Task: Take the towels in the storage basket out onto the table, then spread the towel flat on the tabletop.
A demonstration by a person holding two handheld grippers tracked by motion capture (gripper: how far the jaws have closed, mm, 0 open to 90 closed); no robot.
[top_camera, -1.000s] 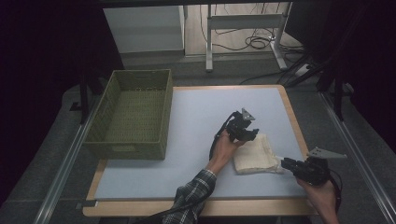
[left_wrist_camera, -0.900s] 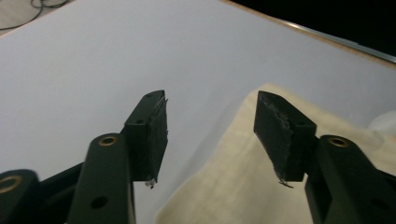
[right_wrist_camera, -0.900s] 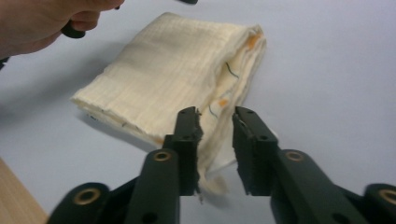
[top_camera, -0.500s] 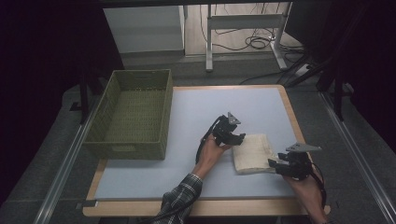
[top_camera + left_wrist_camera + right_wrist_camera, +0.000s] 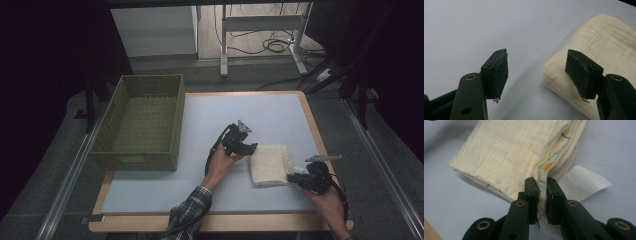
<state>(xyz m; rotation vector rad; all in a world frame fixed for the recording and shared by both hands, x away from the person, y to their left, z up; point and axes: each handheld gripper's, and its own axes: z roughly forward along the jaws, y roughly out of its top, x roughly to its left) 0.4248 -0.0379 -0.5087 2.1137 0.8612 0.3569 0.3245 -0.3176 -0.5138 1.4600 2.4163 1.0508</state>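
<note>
A folded cream cloth [image 5: 270, 164] lies on the pale blue table top [image 5: 210, 130], right of centre. My right gripper [image 5: 295, 178] is shut on the cloth's near right edge; in the right gripper view the cloth [image 5: 519, 152] is pinched between the two jaws of the right gripper [image 5: 541, 200], with a white tag [image 5: 584, 183] sticking out beside it. At the cloth's left edge my left gripper [image 5: 248, 148] is open. In the left gripper view the left gripper [image 5: 537, 72] has one jaw over bare table and the other over the corner of the cloth [image 5: 604, 50].
A green woven basket [image 5: 141, 122] stands on the table's left side. The table's wooden rim [image 5: 315, 125] runs close to the right of the cloth. Cables and a desk frame [image 5: 260, 25] stand on the floor beyond the far edge.
My right gripper moved in from the right and has closed on the cloth's edge. The left gripper slid down and left along the cloth's left side.
</note>
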